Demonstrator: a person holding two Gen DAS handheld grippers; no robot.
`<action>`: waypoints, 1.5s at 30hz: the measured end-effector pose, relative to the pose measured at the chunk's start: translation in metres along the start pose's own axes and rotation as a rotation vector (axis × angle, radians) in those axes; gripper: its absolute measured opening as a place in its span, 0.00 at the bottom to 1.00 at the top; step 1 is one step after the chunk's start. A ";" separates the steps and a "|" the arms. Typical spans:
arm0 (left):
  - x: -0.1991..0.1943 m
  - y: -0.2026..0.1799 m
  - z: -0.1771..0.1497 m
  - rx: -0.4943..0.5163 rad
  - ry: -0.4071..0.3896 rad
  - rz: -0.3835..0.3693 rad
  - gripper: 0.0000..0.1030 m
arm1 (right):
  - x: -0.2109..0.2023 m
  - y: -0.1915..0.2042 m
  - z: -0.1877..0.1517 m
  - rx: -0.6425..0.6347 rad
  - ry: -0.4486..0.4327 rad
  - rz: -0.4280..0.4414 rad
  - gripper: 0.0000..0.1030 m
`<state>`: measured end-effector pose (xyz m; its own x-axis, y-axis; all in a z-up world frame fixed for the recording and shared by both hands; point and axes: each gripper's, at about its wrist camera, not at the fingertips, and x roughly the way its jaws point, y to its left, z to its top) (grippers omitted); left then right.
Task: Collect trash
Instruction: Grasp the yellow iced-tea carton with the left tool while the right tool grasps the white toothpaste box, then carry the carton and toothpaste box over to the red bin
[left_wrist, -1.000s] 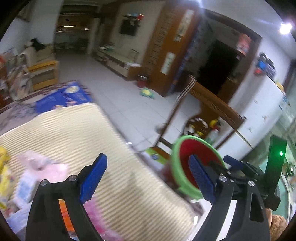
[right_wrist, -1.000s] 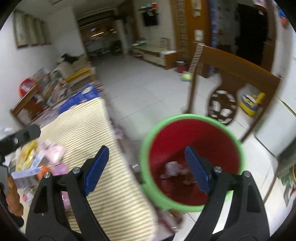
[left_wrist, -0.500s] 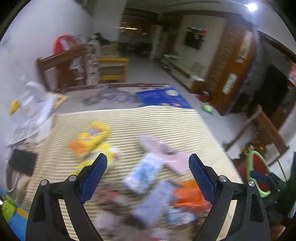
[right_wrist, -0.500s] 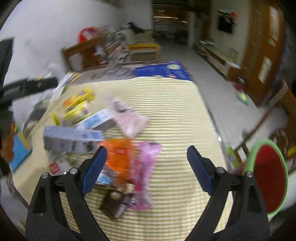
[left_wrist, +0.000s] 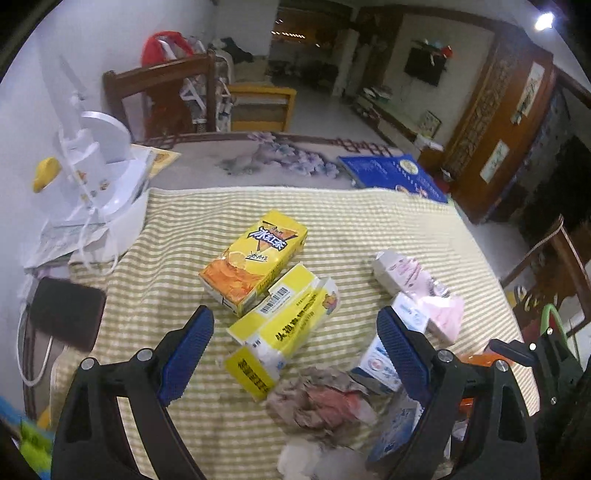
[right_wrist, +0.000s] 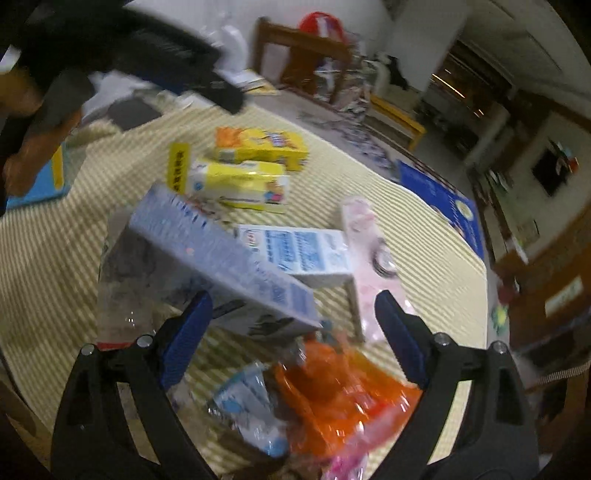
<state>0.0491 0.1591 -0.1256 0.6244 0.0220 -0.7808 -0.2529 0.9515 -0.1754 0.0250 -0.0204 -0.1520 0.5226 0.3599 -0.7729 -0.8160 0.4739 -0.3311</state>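
Observation:
Trash lies on a yellow striped mat (left_wrist: 369, 221). In the left wrist view my left gripper (left_wrist: 295, 350) is open and empty above a yellow tea carton (left_wrist: 255, 254), a yellow-white carton (left_wrist: 280, 328) and crumpled paper (left_wrist: 321, 398). A pink carton (left_wrist: 417, 280) and a blue-white carton (left_wrist: 380, 362) lie to the right. In the right wrist view my right gripper (right_wrist: 293, 332) is open and empty over a grey-blue box (right_wrist: 221, 258) and an orange wrapper (right_wrist: 340, 395). The green rim of the bin (left_wrist: 552, 317) shows at the right edge.
A white appliance (left_wrist: 96, 166) and a black device (left_wrist: 66, 310) sit at the mat's left. A blue book (left_wrist: 391, 175) lies at the far right. A wooden chair (left_wrist: 162, 96) stands behind the table. The left gripper body (right_wrist: 147, 55) crosses the top left of the right wrist view.
Both grippers have swung from the red bin with the green rim back over the mat and come down close to the trash pile. Both stay open.

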 end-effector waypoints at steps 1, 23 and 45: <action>0.005 0.000 0.001 0.009 0.008 -0.004 0.83 | 0.005 0.006 0.002 -0.029 -0.001 0.003 0.85; 0.088 0.030 0.035 0.018 0.127 0.001 0.83 | 0.010 -0.041 0.028 0.218 -0.056 0.344 0.35; 0.106 0.034 0.054 -0.048 0.122 0.077 0.63 | -0.037 -0.086 0.006 0.497 -0.154 0.323 0.35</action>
<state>0.1464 0.2100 -0.1824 0.5082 0.0536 -0.8596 -0.3335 0.9324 -0.1390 0.0775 -0.0693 -0.0918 0.3279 0.6426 -0.6924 -0.7455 0.6263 0.2281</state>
